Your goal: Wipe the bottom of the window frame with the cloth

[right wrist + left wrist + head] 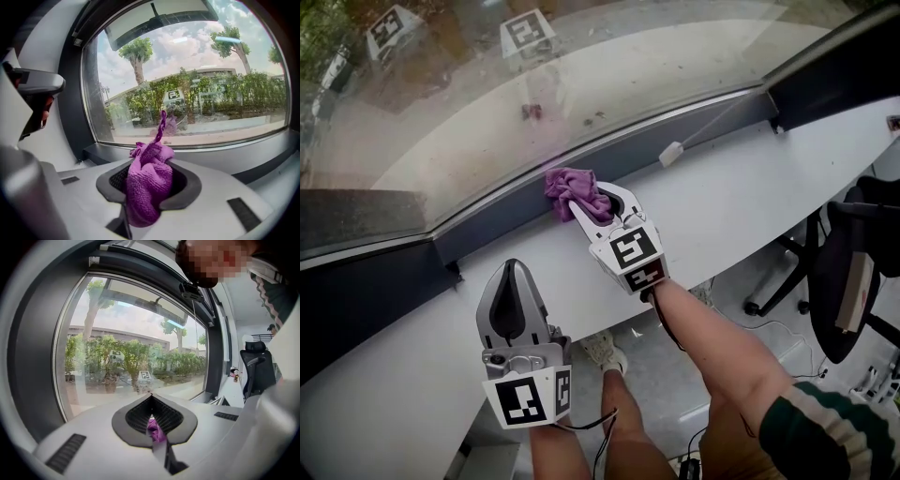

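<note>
- Cloth (pixel 575 190), purple and bunched, sat clamped in my right claw (pixel 598 202), its loose end pressed to the bottom of the window frame (pixel 487 228) at upper centre of the head view.
- My right claw's jaws were closed on the wad, which bulged out between the pads in the right gripper view, a twisted tail standing up toward the glass (pixel 609 66). Gripping a thick bunch, I judged, gave a soft face to rub with and kept the hard jaw tips off the frame.
- My left claw (pixel 514 266) lay low over the white sill (pixel 750 187) at lower left, well apart from the cloth, jaws drawn together at the tips. A purple sliver showed in their gap in the left gripper view; whether held or merely seen through, I could not tell.
- That claw looked parked there, clear of the wiping path.
- Dark frame ran off to both sides of the cloth, so the wipe seemed far from finished.
- A white cord pull (pixel 670 153) lay by the frame to the right, a possible snag.
</note>
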Motion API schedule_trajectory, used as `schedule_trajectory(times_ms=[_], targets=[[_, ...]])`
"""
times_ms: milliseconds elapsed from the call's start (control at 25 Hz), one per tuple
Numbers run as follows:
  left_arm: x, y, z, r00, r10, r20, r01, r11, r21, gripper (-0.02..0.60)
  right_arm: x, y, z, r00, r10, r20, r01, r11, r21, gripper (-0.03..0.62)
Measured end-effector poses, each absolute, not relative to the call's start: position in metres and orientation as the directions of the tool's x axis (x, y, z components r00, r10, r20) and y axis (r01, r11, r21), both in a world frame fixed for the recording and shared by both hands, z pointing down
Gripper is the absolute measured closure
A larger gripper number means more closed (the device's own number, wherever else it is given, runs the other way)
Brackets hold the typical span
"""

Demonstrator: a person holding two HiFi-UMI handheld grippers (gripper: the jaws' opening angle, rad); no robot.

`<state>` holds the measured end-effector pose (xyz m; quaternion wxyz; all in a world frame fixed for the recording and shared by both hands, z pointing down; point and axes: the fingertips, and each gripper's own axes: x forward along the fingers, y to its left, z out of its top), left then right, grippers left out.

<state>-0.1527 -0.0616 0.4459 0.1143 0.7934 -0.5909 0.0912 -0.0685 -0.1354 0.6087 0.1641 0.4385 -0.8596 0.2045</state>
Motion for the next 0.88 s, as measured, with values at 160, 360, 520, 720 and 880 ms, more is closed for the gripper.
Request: schedule_trajectory(times_ms=[160,360,520,720,880], targets=[[-0.139,-0.062,0.445,0.293,-0.915,0.278,-0.956,-0.283,0.076,0.575,-0.055,-0.137,0.610,-0.554,-0.691,0.464,-0.825,0.528,-0.200,0.450],[-0.111,-0.066,0.440,0.307,-0.909,0.282,-0.951,-0.301,0.065,0.575,-0.030,-0.141,0.610,-0.550,-0.694,0.465,-0.830,0.518,-0.208,0.450],[-0.092,-0.071,0.441,0.311,-0.903,0.298,-0.950,-0.308,0.058,0.575,-0.013,-0.147,0.612,-0.548,-0.694,0.467,-0.832,0.510,-0.219,0.450],[-0.083,-0.066,0.443,0.317,-0.902,0.294,-0.948,-0.312,0.065,0.575,-0.003,-0.146,0.610,-0.540,-0.699,0.468,-0.837,0.504,-0.214,0.450],[-0.078,-0.065,0.444,0.323,-0.904,0.280,-0.946,-0.315,0.078,0.575,0.005,-0.147,0.609,-0.533,-0.705,0.467,-0.840,0.505,-0.197,0.450]])
